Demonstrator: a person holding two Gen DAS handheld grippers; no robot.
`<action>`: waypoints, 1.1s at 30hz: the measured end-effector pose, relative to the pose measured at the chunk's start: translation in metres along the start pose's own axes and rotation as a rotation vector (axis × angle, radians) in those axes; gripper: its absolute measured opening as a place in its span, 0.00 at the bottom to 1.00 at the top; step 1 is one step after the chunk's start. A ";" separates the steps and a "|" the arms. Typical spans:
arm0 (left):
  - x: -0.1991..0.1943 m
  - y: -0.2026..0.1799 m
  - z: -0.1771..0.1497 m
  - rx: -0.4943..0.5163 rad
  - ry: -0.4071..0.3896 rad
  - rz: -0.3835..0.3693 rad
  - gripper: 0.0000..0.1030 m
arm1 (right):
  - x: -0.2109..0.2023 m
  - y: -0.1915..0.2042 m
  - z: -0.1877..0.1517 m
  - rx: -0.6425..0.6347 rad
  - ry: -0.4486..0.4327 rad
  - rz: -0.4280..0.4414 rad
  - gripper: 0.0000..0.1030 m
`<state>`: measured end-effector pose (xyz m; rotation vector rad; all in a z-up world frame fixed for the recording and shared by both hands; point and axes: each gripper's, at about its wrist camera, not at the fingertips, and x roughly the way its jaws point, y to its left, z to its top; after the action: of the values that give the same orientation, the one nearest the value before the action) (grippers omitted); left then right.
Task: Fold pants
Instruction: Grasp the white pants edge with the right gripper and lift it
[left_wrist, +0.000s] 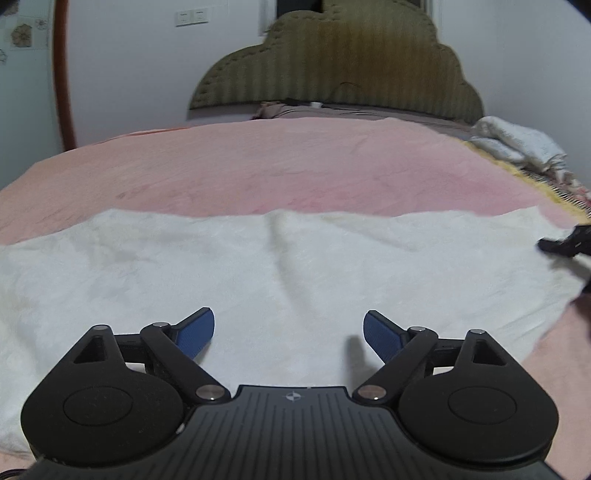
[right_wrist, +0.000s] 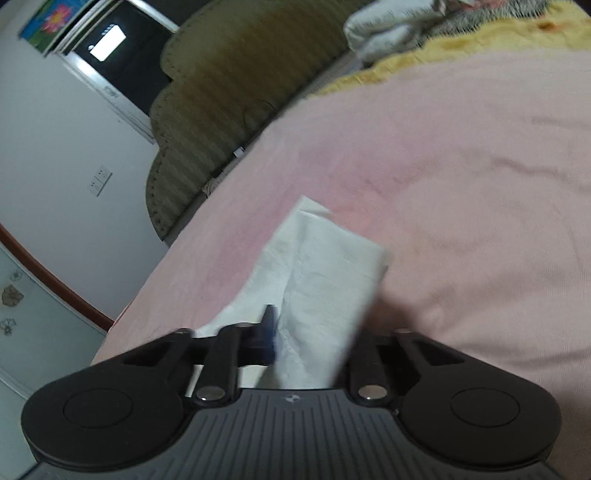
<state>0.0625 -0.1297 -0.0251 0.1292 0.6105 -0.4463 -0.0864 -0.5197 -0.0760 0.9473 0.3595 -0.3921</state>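
Note:
White pants (left_wrist: 258, 266) lie spread across a pink bed cover (left_wrist: 295, 166). My left gripper (left_wrist: 289, 334) hovers over their near part with blue pads (left_wrist: 195, 332) wide apart and nothing between them. My right gripper (right_wrist: 295, 332) is shut on the pants' end; the white cloth (right_wrist: 325, 273) rises out of the jaws and hides the right finger. That gripper shows as a dark shape at the right edge of the left wrist view (left_wrist: 569, 243), at the pants' right end.
A padded olive headboard (left_wrist: 332, 62) stands at the far end of the bed. Crumpled white and yellow bedding (left_wrist: 517, 144) lies at the far right. A white wall with a socket plate (left_wrist: 194, 16) is behind.

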 end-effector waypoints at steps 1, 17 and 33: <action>0.000 -0.004 0.006 -0.014 0.005 -0.031 0.87 | -0.001 0.002 0.000 -0.014 -0.003 -0.003 0.15; 0.079 -0.013 0.053 -0.626 0.321 -0.710 0.92 | -0.017 0.137 -0.081 -1.025 -0.157 -0.178 0.16; 0.099 0.005 0.052 -0.770 0.351 -0.673 0.87 | -0.033 0.194 -0.171 -1.355 -0.175 0.011 0.16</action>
<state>0.1639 -0.1742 -0.0397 -0.7686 1.1369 -0.8119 -0.0451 -0.2695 -0.0152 -0.4061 0.3602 -0.1416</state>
